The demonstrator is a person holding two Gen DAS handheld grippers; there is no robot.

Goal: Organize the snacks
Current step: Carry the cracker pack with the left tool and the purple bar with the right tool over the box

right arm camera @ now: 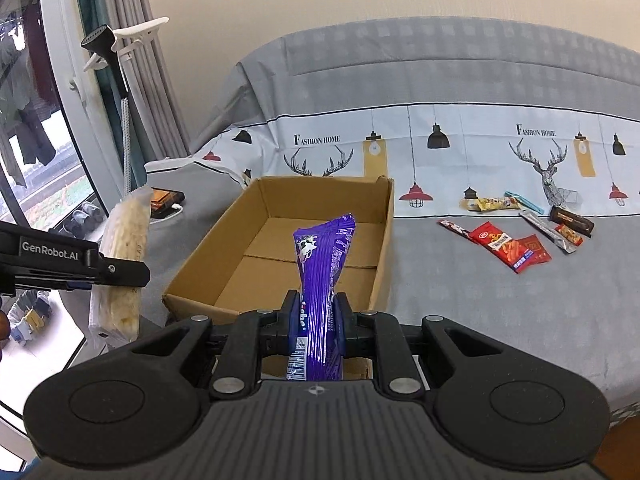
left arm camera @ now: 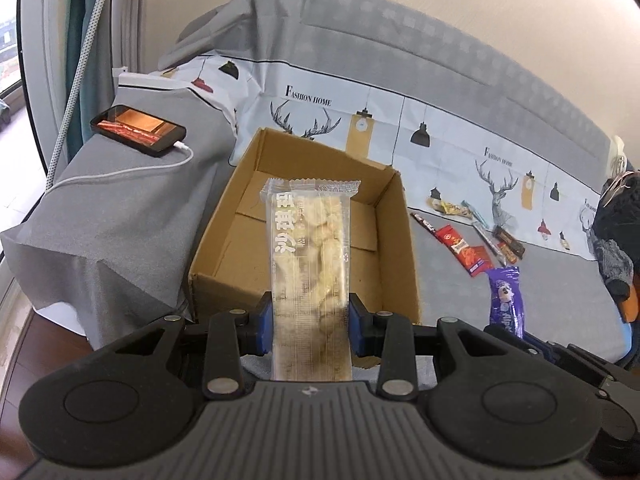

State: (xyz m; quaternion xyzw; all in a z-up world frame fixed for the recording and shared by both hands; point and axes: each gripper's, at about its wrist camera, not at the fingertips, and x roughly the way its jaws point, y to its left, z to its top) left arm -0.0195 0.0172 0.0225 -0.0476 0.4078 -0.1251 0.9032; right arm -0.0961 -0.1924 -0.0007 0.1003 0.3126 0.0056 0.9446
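Observation:
My left gripper [left arm camera: 311, 322] is shut on a clear-wrapped pale pastry bar [left arm camera: 310, 248], held upright just before the near edge of an open cardboard box [left arm camera: 400, 256]. My right gripper [right arm camera: 317, 320] is shut on a purple snack packet [right arm camera: 322, 264], held upright at the near edge of the same box [right arm camera: 382, 248]. The box looks empty inside. The purple packet also shows in the left wrist view [left arm camera: 506, 300]. The left gripper [right arm camera: 120, 270] with its pastry bar [right arm camera: 124, 256] shows at the left of the right wrist view.
Several loose snacks lie on the grey bed right of the box: red packets [right arm camera: 510, 246], a yellow one [right arm camera: 494, 203], dark bars [right arm camera: 570, 218]. A phone [left arm camera: 138, 130] on a white cable lies on a grey-covered stand at left. A window and curtains stand far left.

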